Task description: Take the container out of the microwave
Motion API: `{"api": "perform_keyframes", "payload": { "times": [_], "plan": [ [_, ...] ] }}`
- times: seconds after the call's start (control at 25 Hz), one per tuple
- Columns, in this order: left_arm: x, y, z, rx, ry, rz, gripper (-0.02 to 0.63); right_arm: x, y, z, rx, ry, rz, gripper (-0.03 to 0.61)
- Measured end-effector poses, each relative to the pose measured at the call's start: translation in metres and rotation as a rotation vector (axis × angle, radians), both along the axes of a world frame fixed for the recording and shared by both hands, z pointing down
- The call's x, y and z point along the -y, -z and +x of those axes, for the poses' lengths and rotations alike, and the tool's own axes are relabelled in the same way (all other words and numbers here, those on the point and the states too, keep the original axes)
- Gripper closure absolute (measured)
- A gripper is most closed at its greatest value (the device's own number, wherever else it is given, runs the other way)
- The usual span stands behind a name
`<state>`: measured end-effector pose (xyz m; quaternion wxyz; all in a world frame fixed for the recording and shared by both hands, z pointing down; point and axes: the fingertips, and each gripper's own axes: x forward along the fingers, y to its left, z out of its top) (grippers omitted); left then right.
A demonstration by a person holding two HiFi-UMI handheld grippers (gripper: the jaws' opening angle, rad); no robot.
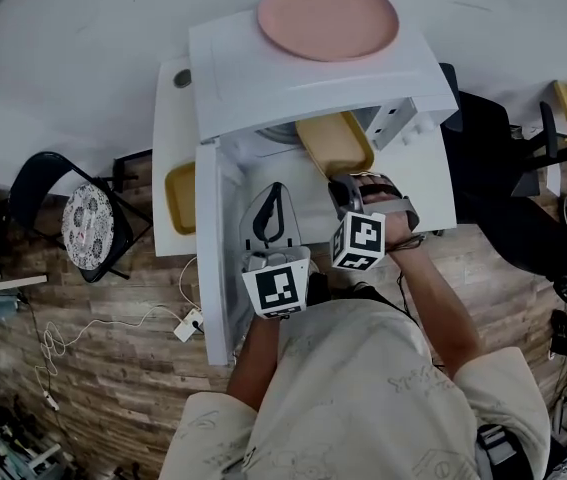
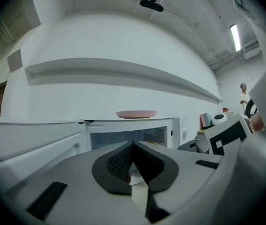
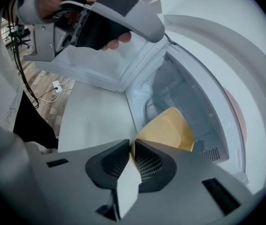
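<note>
One yellow container (image 3: 170, 128) in right tongs (image 3: 132, 143), one pink plate (image 1: 328, 16).

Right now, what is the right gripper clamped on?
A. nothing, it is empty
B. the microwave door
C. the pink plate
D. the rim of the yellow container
D: in the right gripper view, the right gripper has its pads pinched on the near rim of the yellow container, which lies at the open mouth of the microwave. The pink plate sits untouched on top.
</note>
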<state>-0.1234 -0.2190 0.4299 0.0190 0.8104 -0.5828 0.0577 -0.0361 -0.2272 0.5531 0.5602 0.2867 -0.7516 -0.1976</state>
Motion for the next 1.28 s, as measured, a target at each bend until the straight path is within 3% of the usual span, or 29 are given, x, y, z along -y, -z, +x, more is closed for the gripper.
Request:
{"api": "perform_keyframes", "payload": {
  "times": [0.28, 1.28],
  "plan": [
    [-0.004, 0.007, 0.007, 0.029, 0.024, 0.041, 0.606, -0.015, 0.001, 0.012, 0.013, 0.023, 0.001, 0.528],
    [-0.061, 0.012, 0.036, 0.060, 0.122, 0.048, 0.607, -0.079, 0.009, 0.046, 0.016, 0.160, -0.006, 0.528]
  ]
}}
